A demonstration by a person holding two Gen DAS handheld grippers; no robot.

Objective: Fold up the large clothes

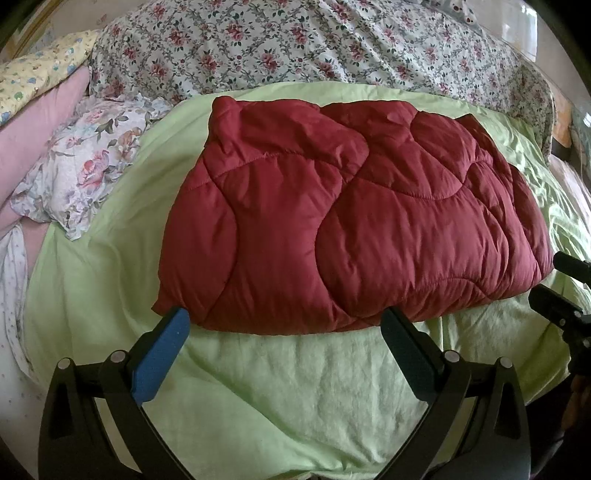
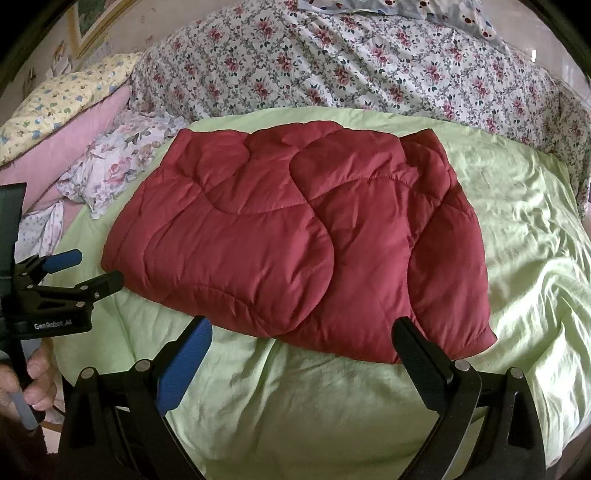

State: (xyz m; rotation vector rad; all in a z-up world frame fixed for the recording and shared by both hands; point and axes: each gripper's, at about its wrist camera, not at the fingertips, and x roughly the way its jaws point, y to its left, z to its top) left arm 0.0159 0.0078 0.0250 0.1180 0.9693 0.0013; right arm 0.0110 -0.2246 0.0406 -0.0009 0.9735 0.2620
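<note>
We hold the left gripper (image 1: 284, 321) and right gripper (image 2: 301, 332), both spread wide, gripping nothing. A folded red quilted jacket (image 1: 354, 214) lies mid-bed on a green sheet (image 1: 295, 387). Floral bedding (image 2: 351, 74) is banked along the far edge.

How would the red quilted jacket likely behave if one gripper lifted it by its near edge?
The red quilted jacket looks puffy and soft, so it would probably sag and unfold. Its sheen suggests slippery fabric that may slide from the fingers. Padding suggests it is light for its bulk.

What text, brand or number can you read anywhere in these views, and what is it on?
"GenRobot.AI": white lettering on the black body of the left gripper, seen from the right wrist view.
Nothing else is readable; the red quilted jacket shows no label, and the framed picture is too blurred to read.
</note>
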